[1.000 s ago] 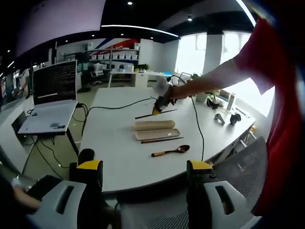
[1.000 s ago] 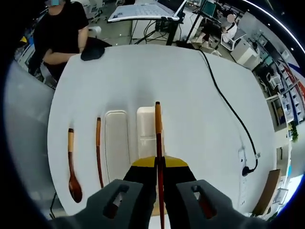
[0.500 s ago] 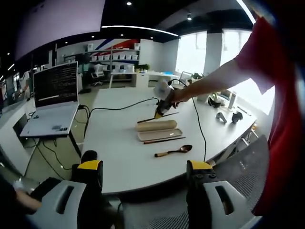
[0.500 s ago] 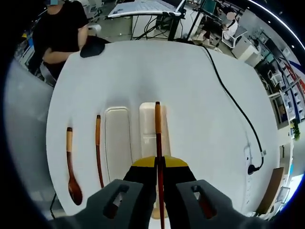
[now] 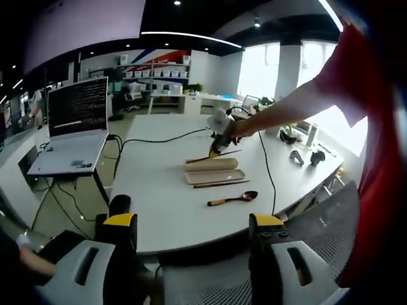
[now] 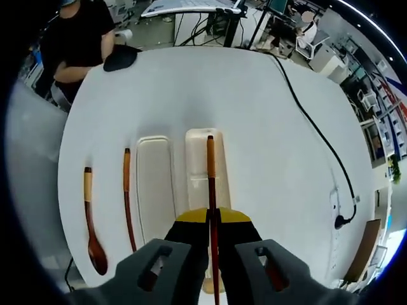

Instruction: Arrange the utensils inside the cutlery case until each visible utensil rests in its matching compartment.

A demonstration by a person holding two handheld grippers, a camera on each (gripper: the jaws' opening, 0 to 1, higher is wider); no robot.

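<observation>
Right gripper view: claw (image 6: 210, 219) grips chopstick (image 6: 210, 171) above case (image 6: 194, 166).

White table (image 6: 267, 127), cream case (image 6: 156, 184), dark-red/orange chopstick (image 6: 210, 171), yellow-tipped tongs (image 6: 212, 219).

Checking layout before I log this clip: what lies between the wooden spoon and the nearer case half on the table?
In the right gripper view, a single chopstick lies between the spoon and the case half.
</observation>
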